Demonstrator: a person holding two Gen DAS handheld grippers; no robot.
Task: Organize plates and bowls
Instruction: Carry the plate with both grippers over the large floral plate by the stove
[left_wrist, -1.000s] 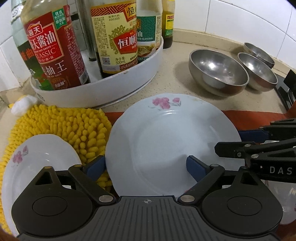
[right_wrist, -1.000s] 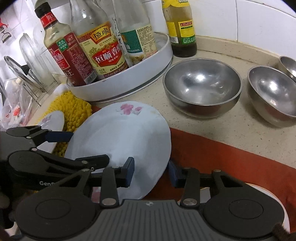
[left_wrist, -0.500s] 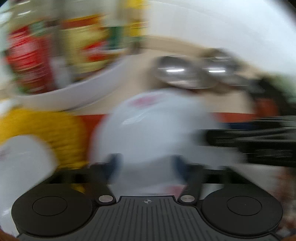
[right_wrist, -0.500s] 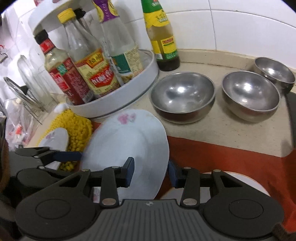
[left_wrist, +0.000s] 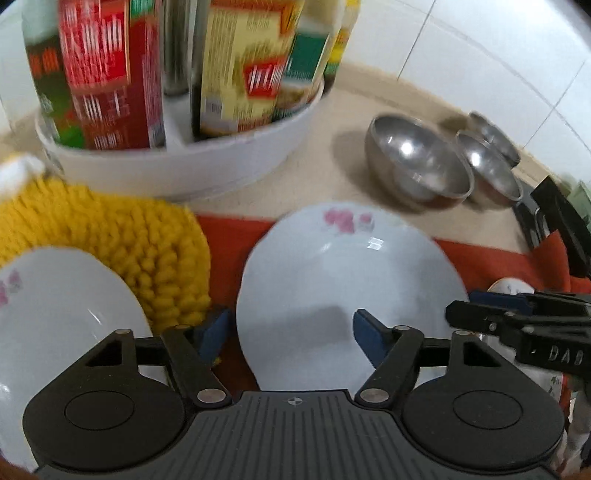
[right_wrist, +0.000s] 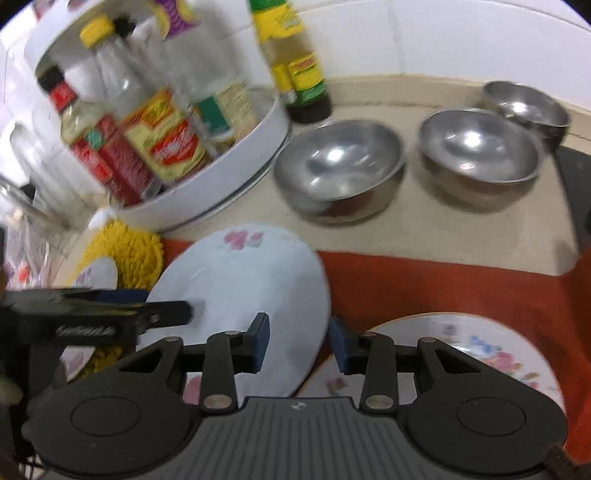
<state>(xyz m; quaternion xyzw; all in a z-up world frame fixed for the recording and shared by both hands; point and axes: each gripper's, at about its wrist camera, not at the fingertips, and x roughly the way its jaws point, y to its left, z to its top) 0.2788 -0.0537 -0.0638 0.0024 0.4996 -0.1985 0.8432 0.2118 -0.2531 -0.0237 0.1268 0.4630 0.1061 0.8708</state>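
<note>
**Countertop items outside the task**

A white round tray (left_wrist: 192, 162) is seen at the back left, and sauce bottles (right_wrist: 162, 136) are held upright inside it. A further dark bottle with a yellow label (right_wrist: 295, 74) is stood just beside the tray, against the white tiled wall (left_wrist: 480, 55). A yellow chenille mat (left_wrist: 122, 236) is laid near the tray, and a red cloth (right_wrist: 424, 284) is spread over the beige counter (right_wrist: 424, 236).

blur: bottles (left_wrist: 110, 70) labels unreadable | cut off: left plate (left_wrist: 55, 314) | hidden: floral plate (right_wrist: 461, 350) near rim behind right gripper (right_wrist: 299, 343)
</note>
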